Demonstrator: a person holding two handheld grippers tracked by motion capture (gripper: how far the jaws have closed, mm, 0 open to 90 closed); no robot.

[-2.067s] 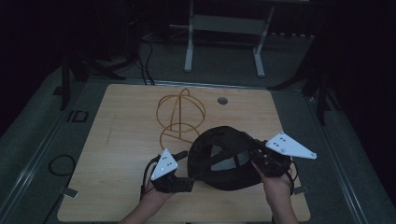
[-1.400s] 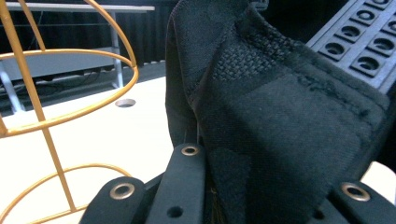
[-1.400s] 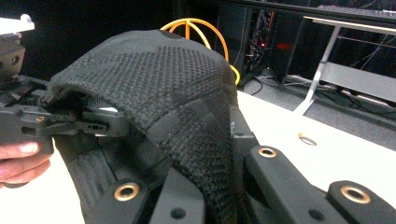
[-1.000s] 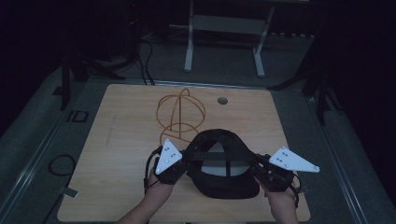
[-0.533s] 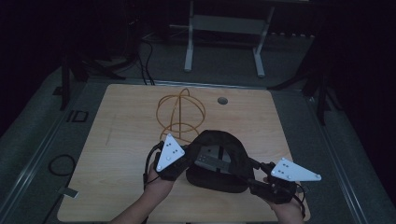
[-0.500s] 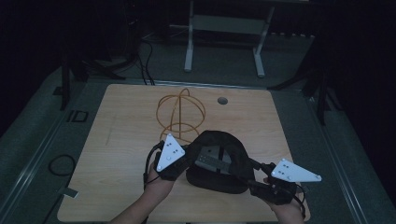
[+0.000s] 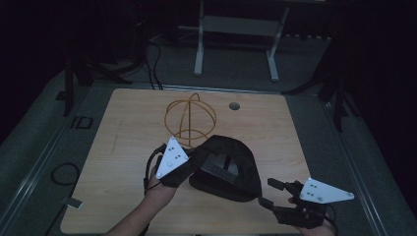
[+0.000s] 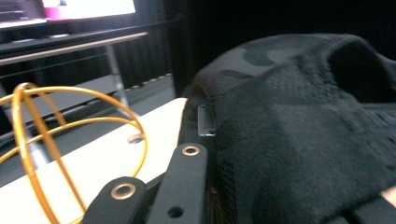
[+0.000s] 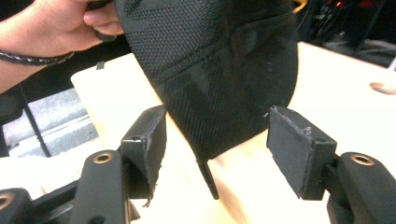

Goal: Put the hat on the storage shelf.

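Left claw [image 7: 189, 164] pinches the soft cap [image 7: 228, 167]; right claw [image 9: 217, 154] gapes, so we'd grab its stiffer brim.

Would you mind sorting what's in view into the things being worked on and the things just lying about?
In use:
- black cap, held at its left edge
- left gripper, shut on the cap
- right gripper, open, just off the cap's near right edge

Lying about:
- orange wire ball, behind the cap
- table with its round hole
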